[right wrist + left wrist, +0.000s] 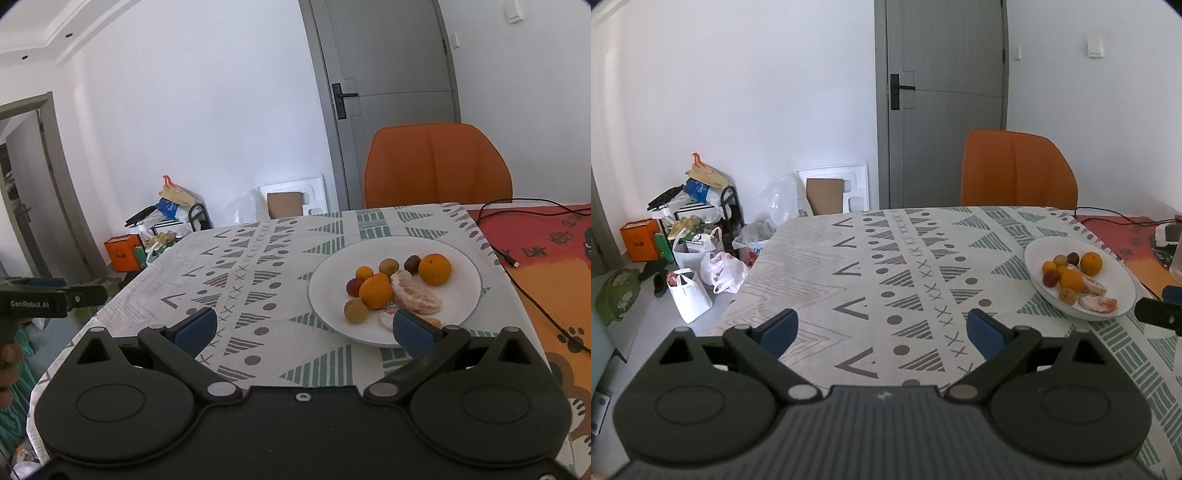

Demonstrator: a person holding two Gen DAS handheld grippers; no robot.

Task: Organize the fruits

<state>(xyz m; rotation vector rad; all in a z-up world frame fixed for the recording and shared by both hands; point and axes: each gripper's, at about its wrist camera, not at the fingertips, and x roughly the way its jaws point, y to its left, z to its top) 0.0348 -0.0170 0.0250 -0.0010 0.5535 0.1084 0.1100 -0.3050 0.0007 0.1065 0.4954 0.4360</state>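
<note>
Fruits sit heaped on a white plate (1108, 280) that, seen from my left gripper (882, 332), lies ahead and well off to the right on the patterned tablecloth (886, 266). My left gripper's blue-padded fingers (779, 330) are spread wide with only cloth between them, gripping nothing. The tip of my right gripper (1158, 314) pokes in at the right edge, just beside the plate's near rim. An orange chair (1017, 173) stands beyond the table's far edge.

From my right gripper (304, 328), the plate (458, 254) is close ahead, right of centre. On it, a large orange (435, 268) lies farthest right, another orange (375, 291) nearer me, with peeled orange segments (413, 295) between them and small round fruits around. My right gripper's fingers are also spread and empty; its right pad (415, 332) overlaps the plate's near rim, though I cannot tell if it touches. My left gripper (79, 295) shows far left, past the table's edge. A black cable (532, 284) trails right of the plate.
</note>
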